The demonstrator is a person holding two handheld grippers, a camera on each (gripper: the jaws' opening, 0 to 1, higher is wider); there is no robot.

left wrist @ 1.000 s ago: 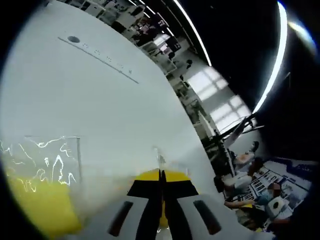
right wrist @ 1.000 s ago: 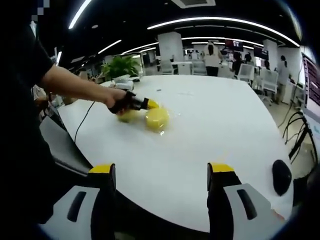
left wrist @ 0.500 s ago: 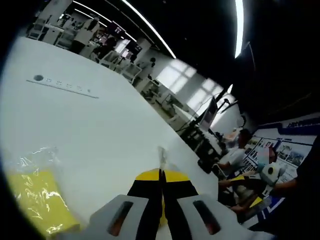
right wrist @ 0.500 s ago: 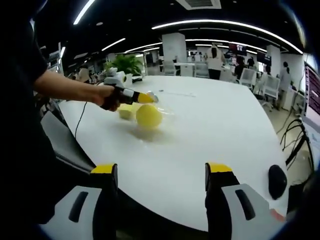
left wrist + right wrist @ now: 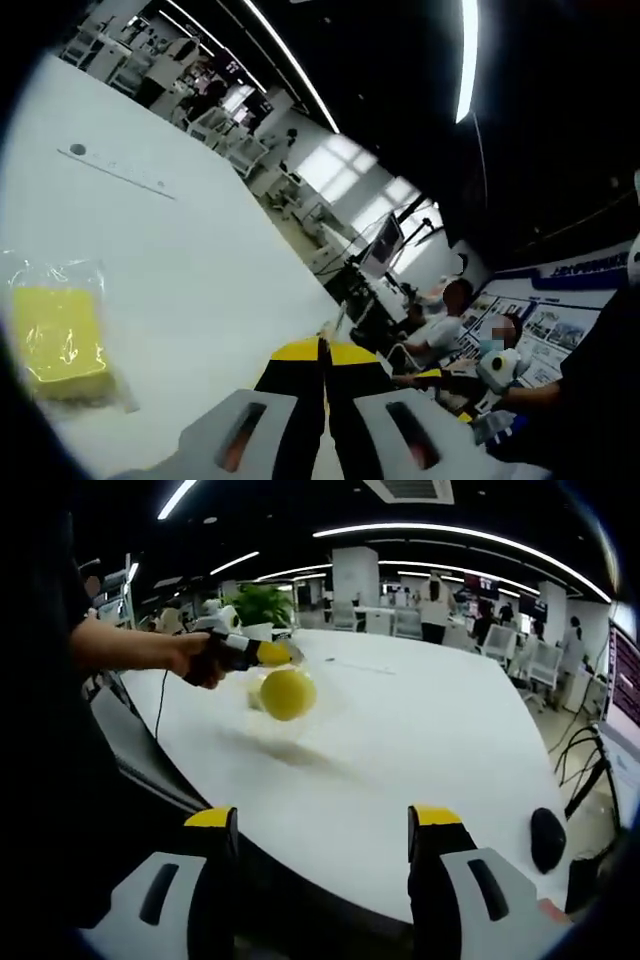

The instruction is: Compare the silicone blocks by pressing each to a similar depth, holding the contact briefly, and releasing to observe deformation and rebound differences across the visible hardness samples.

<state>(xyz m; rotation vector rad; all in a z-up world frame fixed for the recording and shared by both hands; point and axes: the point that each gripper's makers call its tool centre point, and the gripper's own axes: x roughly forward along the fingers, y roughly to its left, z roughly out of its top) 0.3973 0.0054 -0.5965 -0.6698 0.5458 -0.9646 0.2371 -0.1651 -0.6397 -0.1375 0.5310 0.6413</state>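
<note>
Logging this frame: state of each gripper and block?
left gripper: shut on bag corner, lifted.
round yellow block: bagged, hanging off the table.
square yellow block: bagged, lying on white table.
right gripper: open, holding nothing.

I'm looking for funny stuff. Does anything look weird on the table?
Yes. A round yellow silicone block in a clear bag hangs above the white table, pinched by its wrapping in the shut left hand-held gripper, instead of being pressed. A square bagged yellow block lies flat on the table.
</note>
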